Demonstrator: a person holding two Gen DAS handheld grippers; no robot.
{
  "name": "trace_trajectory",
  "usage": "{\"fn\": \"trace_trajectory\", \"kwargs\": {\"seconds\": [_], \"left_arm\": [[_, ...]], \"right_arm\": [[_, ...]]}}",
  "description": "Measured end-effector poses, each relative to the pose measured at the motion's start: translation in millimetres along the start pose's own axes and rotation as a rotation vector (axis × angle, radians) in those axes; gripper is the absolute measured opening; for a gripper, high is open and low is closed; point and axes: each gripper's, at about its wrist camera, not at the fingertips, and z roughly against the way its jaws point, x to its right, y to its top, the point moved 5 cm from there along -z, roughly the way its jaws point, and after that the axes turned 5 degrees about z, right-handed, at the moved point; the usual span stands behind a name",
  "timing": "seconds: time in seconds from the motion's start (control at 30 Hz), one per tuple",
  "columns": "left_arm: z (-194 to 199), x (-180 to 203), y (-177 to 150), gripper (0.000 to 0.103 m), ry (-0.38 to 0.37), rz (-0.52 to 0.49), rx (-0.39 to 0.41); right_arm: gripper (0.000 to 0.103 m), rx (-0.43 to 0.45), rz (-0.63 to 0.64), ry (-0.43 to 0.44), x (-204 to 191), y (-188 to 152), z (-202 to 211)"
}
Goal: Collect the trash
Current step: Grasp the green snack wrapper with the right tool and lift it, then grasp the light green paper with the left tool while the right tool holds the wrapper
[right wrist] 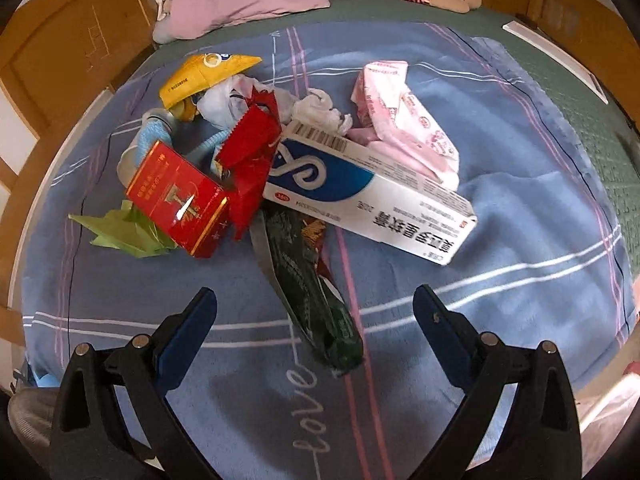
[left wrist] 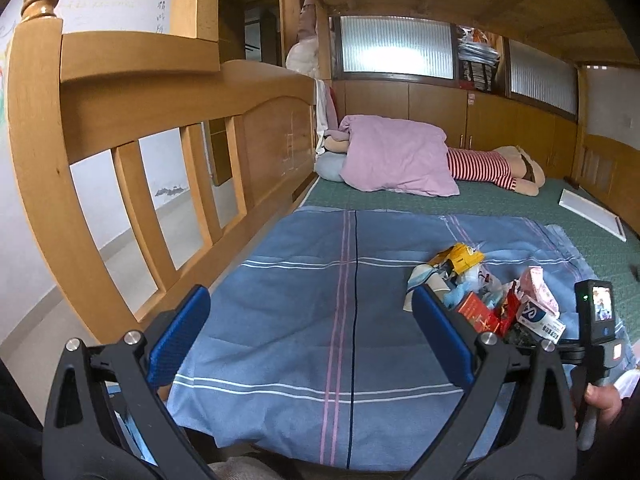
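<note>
Both tongs released, nothing in either. My right tongs (right wrist: 314, 306) hang over the near end of the trash pile, jaws wide, straddling a dark green wrapper (right wrist: 310, 284) that lies flat on the blue striped blanket (right wrist: 520, 240). Its far end is tucked under the pile.

Pile sits mid-bed on the blanket: red box (right wrist: 180, 196) at left with a green paper scrap (right wrist: 120, 232) beside it, crumpled red wrapper (right wrist: 252, 160) touching the box, white-and-blue carton (right wrist: 360, 184) lying across the middle, pink printed pack (right wrist: 404, 120) behind it, yellow pack (right wrist: 204, 74) at the far side, white crumpled tissue (right wrist: 320, 110) between.

My left tongs (left wrist: 312, 304) are also wide apart, over bare blanket, left of the pile, near the wooden bed rail (left wrist: 160, 120). Pink pillow (left wrist: 396, 156) and a striped doll (left wrist: 488, 168) sit at the far end of the bed.
</note>
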Motion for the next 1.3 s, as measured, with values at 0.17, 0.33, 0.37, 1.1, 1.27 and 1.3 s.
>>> {"fn": "trace_trajectory", "kwargs": {"seconds": [0.17,0.33,0.37,1.1,1.27,1.3], "left_arm": [[1,-6,-1,0.100,0.017,0.015,-0.011],[2,-9,-3,0.100,0.032,0.018,-0.019],[3,-9,-3,0.100,0.033,0.016,-0.019],[-4,24,-13,0.100,0.027,-0.092,-0.022],[-20,52,-29,0.100,-0.042,-0.122,-0.059],[-28,63,-37,0.100,-0.059,-0.134,-0.071]], "right_arm": [[0.097,-0.017,-0.029,0.011,6,4,-11],[0.097,-0.033,-0.008,-0.013,2,6,-20],[0.097,-0.032,0.005,-0.022,-1,6,-21],[0.032,0.039,0.067,-0.060,-8,-3,10],[0.032,0.103,0.034,-0.073,3,-25,52],[0.032,0.113,0.024,-0.079,7,-30,59]]}}
